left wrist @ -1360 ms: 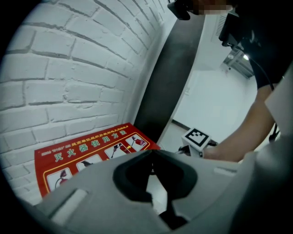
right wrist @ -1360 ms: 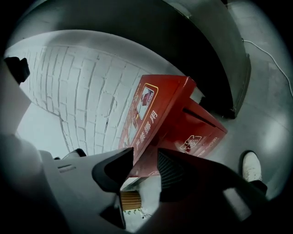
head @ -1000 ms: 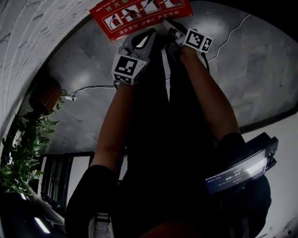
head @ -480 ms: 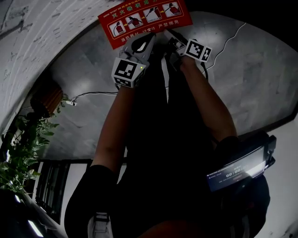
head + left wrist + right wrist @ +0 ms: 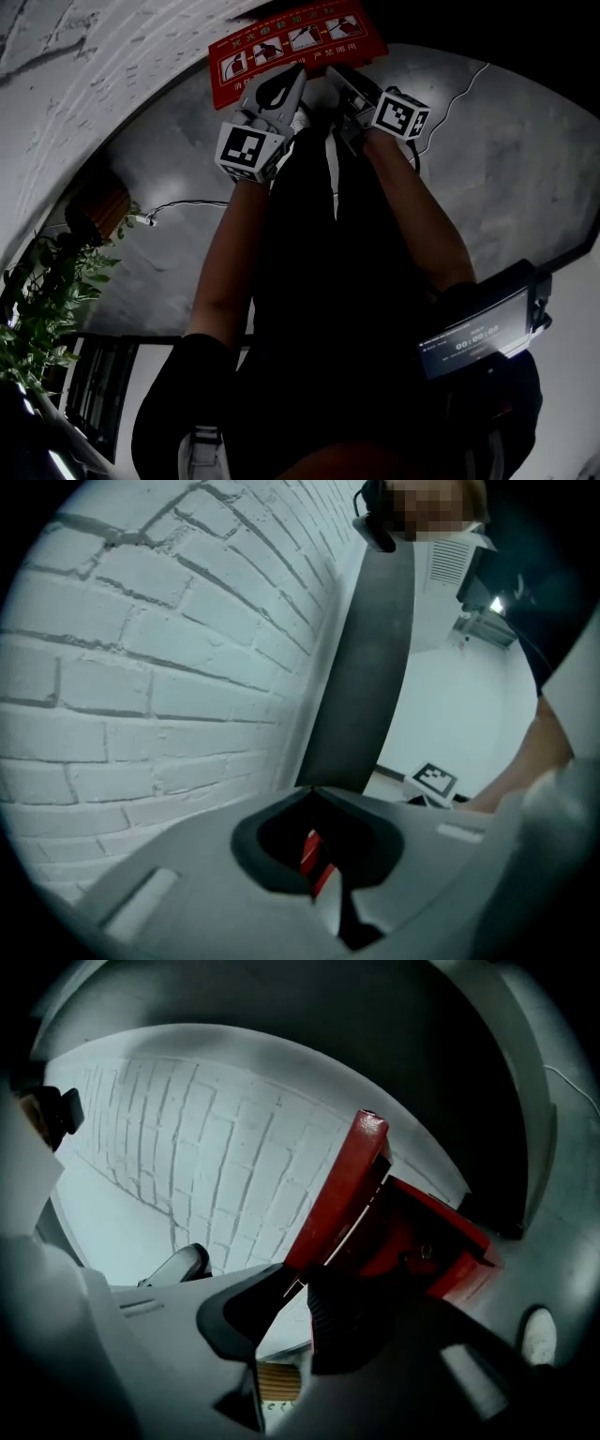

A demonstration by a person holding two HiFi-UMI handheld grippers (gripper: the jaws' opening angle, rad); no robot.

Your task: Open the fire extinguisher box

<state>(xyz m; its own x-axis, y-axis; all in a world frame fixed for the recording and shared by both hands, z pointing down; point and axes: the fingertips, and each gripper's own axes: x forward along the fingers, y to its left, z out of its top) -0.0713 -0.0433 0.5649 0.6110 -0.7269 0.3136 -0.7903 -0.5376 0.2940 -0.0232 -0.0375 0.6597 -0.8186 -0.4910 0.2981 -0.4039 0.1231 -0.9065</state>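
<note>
head view. red fire extinguisher box (image 5: 298,37) at top edge, picture-instruction label on its lid, set against white brick wall (image 5: 94,66). left gripper (image 5: 296,73) and right gripper (image 5: 337,75) side by side at box's near edge, the left over label's lower border. bare forearms running down from both. grey stone floor (image 5: 525,159) around box. thin cable (image 5: 192,202) on floor, well left of box. leafy plant (image 5: 47,309) further out on same side. dark device (image 5: 478,328) with lit screen far below box, right of centre.

left gripper view. left gripper (image 5: 314,791) with jaws together, tips touching. sliver of box red in hollow behind tips; not clear whether gripped. brick wall (image 5: 141,667) filling left half. dark upright strip (image 5: 366,658) beyond tips. marker cube (image 5: 434,778) of right gripper just beside strip's foot.

right gripper view. right gripper (image 5: 298,1283) clamped on lower edge of lid (image 5: 342,1194). lid tilted at an angle to box body (image 5: 441,1246), white inner edge showing. brick wall (image 5: 206,1166) behind lid.
</note>
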